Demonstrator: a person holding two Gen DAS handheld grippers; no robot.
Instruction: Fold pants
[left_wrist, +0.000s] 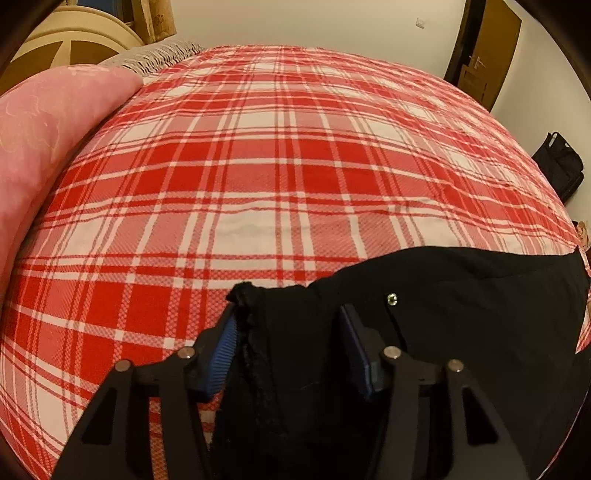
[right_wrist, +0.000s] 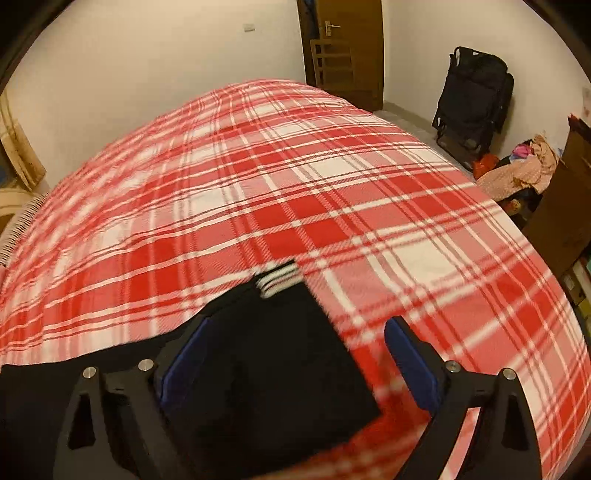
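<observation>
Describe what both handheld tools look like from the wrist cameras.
Both match: the left tool and right tool have black angular finger arms with triangular cut-outs, round silver pivot pins and blue pads, ribbed on the left one. No cables, markings or sleeves show.

We see black pants (left_wrist: 461, 295) lying on a red-and-white plaid bedspread (left_wrist: 258, 166), along its near edge. In the left wrist view the dark fabric spreads flat toward the right, with a small round metal snap or rivet (left_wrist: 392, 299) showing on its upper surface. At the left end the cloth bunches into a raised, rumpled edge with a rough-looking hem that stands up off the bed. In the right wrist view, which is blurred, the pants (right_wrist: 258, 350) reach away to a corner that bears short black-and-white stripes (right_wrist: 279, 280).
</observation>
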